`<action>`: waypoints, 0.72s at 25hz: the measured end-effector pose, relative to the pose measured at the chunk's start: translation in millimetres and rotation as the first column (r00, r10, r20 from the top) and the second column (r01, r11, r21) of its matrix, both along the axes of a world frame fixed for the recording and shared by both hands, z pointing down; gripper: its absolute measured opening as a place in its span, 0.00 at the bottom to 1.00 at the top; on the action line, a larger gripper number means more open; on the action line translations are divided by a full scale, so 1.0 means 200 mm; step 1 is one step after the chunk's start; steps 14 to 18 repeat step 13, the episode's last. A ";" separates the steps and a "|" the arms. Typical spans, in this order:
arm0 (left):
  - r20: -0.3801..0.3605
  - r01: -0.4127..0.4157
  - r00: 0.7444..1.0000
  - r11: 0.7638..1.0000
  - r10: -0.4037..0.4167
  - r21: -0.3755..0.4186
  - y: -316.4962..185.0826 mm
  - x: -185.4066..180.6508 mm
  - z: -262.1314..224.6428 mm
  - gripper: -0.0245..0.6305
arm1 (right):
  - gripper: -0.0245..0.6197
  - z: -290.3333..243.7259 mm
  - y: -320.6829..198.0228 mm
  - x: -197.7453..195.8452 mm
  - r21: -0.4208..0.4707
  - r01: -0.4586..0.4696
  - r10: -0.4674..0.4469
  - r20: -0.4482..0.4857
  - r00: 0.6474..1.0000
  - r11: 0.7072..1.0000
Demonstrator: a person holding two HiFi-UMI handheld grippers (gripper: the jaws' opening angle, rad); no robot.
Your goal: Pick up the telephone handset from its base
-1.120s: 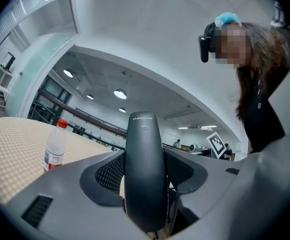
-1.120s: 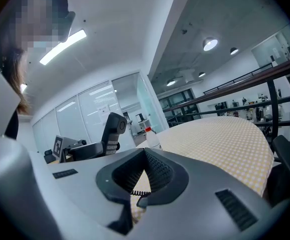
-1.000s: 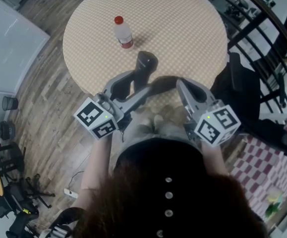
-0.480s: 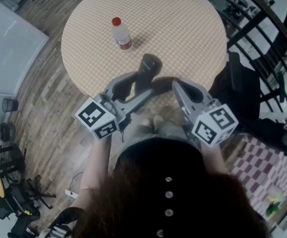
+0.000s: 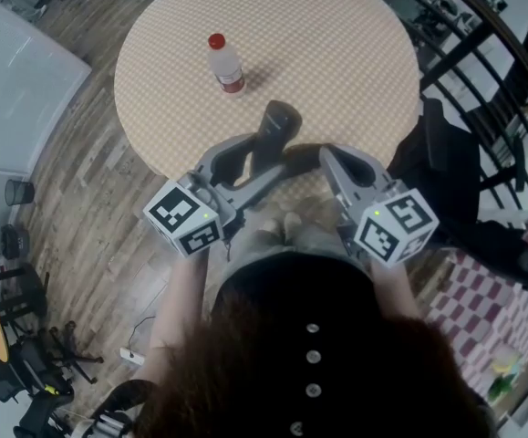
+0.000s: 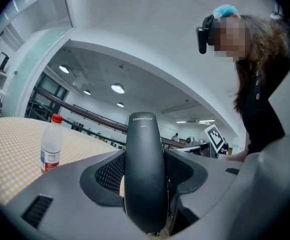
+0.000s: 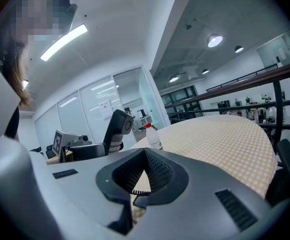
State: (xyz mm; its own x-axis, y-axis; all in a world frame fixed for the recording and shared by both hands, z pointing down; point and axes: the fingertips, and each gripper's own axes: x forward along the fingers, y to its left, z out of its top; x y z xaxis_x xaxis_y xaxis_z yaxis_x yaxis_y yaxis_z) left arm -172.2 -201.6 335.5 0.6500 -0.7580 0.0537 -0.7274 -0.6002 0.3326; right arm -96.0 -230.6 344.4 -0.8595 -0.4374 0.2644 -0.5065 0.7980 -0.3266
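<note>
At the middle of the head view the left gripper point(image 5: 256, 158) is clamped on the telephone handset point(image 5: 277, 124), held above the table's point(image 5: 336, 44) near edge, while the right gripper point(image 7: 143, 176) is closed on nothing; the smooth shell could slip if the coiled cord point(image 7: 140, 193) tugs

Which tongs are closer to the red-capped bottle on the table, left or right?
Left. The left tongs, shut on the telephone handset, are just behind and right of the bottle. The right tongs are farther right, beyond the handset.
</note>
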 end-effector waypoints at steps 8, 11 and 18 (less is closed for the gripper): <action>0.010 0.018 1.000 1.000 -0.018 -0.005 -0.02 -0.03 0.00 0.43 | 0.05 0.01 -0.02 -0.02 0.000 0.000 0.000 -0.009 1.000 1.000; 0.015 0.017 1.000 1.000 -0.017 0.000 -0.03 -0.03 0.01 0.43 | 0.05 0.01 -0.03 -0.02 0.003 -0.003 0.003 -0.008 1.000 1.000; 0.015 0.018 1.000 1.000 -0.018 0.000 -0.03 -0.03 0.01 0.43 | 0.05 0.01 -0.04 -0.02 0.006 -0.006 0.006 -0.007 1.000 1.000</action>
